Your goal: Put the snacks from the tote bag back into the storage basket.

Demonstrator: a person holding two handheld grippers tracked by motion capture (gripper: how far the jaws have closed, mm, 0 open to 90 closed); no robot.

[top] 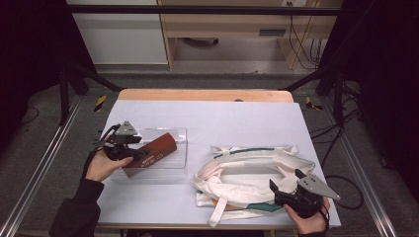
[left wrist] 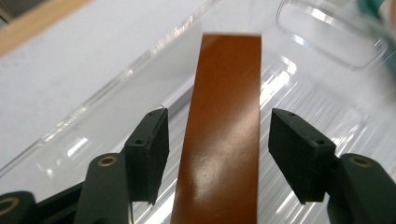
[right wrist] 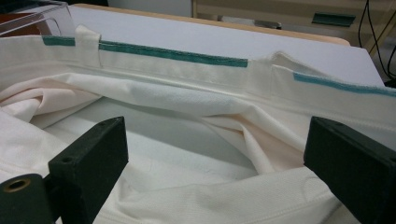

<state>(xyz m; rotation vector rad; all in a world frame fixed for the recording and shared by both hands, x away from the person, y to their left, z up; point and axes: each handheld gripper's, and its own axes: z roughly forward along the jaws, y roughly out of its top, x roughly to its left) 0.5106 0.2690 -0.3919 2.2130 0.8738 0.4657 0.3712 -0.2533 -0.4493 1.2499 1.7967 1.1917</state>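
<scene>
The left gripper [left wrist: 217, 154] has its jaws spread around the brown box [left wrist: 224, 135] in the clear tray [left wrist: 327, 35], not squeezing, while the right gripper [right wrist: 215, 163] waits wide open over the white bag [right wrist: 187, 107], ready to hold it open.

Left tongs [top: 140, 154] over brown box [top: 152, 151] in clear tray [top: 179, 170]; right tongs [top: 285, 180] at tote bag [top: 247, 170].

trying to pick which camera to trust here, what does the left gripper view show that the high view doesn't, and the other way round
Left gripper view: the left gripper from close up, open, with a gap between each black finger and the flat brown rectangular box.

High view: the cream fabric tote bag with green trim lying open-mouthed on the white table, the right gripper at its near edge, and the person's hands.

Both: the brown box lying in the clear plastic tray.
</scene>
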